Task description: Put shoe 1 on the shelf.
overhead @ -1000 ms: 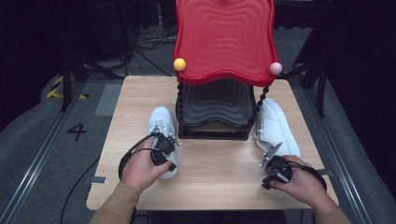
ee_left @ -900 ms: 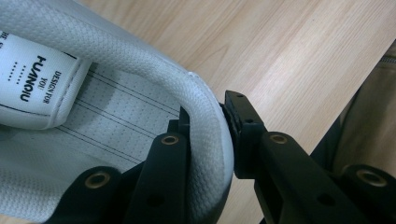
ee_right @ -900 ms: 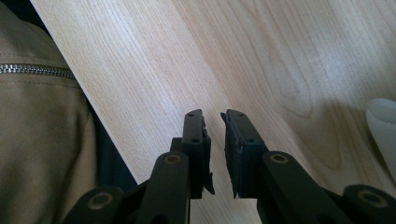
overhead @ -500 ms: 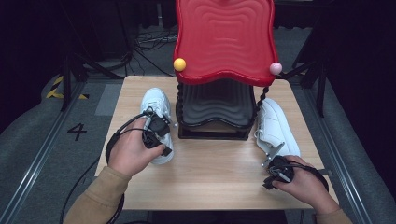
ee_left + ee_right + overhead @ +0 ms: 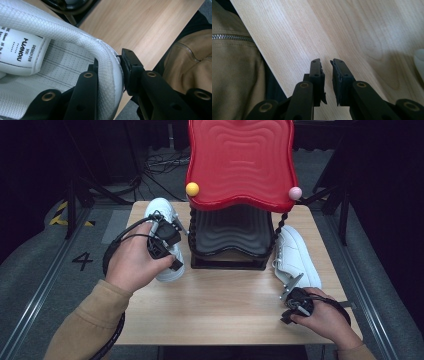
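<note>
Left gripper: it is clamped on the padded back rim of the white mesh sneaker, with one jaw inside the shoe and one outside. Its jaws have just been opening a little, and the heel rim is between them.
Left gripper from above: the person's left hand holds it over the left side of the bench.
White mesh sneaker from above: it sits at the left of the rack, heel toward the person, with the hand and gripper on top of it.
Right gripper: its jaws are a small way apart with nothing between them, just bare wood below.
Right gripper from above: the right hand holds it low near the front right of the bench.
Second white sneaker: it lies on the bench to the right of the rack, just beyond the right gripper.
Rack: a black stand with a wavy red top shelf, a yellow ball and a pink ball at its corners.
Bench: light wood.
</note>
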The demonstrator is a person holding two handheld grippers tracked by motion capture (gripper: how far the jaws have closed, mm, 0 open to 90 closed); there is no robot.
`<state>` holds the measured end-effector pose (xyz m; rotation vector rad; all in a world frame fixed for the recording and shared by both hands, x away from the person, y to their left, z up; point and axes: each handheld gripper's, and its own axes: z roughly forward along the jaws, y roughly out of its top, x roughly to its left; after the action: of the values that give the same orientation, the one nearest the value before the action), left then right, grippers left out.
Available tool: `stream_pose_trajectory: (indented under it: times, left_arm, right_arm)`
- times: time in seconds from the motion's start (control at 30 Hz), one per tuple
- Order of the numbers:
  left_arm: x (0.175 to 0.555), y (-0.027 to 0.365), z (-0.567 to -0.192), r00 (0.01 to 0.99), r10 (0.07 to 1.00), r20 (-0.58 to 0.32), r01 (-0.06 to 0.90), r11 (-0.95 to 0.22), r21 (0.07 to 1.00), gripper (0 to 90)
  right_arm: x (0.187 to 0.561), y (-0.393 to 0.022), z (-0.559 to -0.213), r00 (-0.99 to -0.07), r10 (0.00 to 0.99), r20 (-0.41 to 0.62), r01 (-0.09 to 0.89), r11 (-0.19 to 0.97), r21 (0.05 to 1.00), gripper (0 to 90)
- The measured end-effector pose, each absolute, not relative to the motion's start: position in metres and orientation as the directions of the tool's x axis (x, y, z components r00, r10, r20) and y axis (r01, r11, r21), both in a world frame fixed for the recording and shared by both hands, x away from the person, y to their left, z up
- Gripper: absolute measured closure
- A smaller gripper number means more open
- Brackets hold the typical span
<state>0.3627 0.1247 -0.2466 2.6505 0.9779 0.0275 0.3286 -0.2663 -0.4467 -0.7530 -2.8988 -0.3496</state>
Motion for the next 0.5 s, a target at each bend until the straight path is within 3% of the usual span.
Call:
stream_pose_trajectory:
  times: [0.5]
  left_arm:
    - [0.370, 0.116, -0.194, 0.782, 0.623, 0.008, 0.589, -0.744, 0.315, 75.6]
  right_arm:
    - [0.329, -0.265, -0.447, -0.874, 0.449, 0.186, 0.481, 0.853, 0.200, 78.6]
